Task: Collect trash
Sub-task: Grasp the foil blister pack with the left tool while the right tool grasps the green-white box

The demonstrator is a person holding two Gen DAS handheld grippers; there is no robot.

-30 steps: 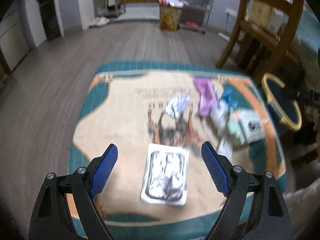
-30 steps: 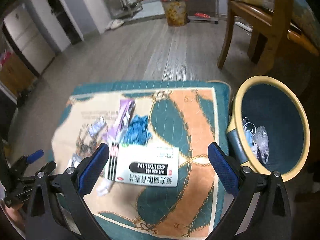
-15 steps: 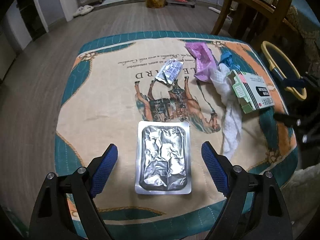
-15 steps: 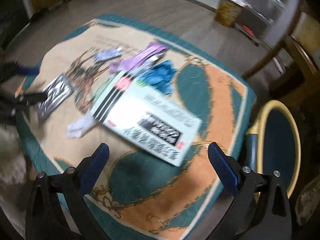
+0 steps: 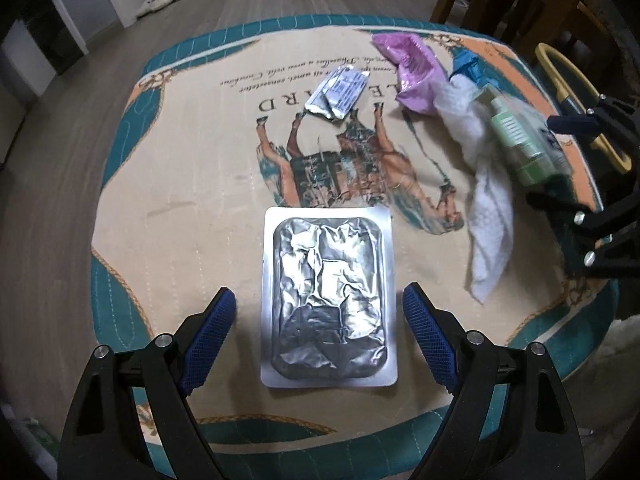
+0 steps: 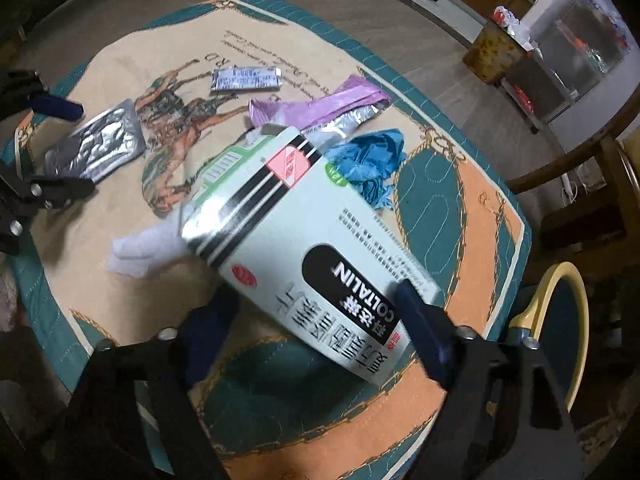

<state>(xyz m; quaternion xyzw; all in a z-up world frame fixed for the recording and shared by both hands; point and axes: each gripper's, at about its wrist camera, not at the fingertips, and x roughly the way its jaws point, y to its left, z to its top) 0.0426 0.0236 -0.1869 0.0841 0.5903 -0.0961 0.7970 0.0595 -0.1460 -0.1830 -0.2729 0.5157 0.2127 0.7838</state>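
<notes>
Two steep close views, shared mat (image 5: 168, 184)

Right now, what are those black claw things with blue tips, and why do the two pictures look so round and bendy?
Those are two grabbing tools, one in each of a person's hands. Each carries a wide-angle camera, which bends the picture. One picture looks along the left gripper; its fingers are open either side of a flat foil pack, not touching it. The other looks along the right gripper, whose fingers are closing around a white medicine box. Everything lies on a horse-patterned cloth: a small silver packet, a purple wrapper, a white tissue and something crumpled and blue. The yellow-rimmed bin is for trash.
</notes>
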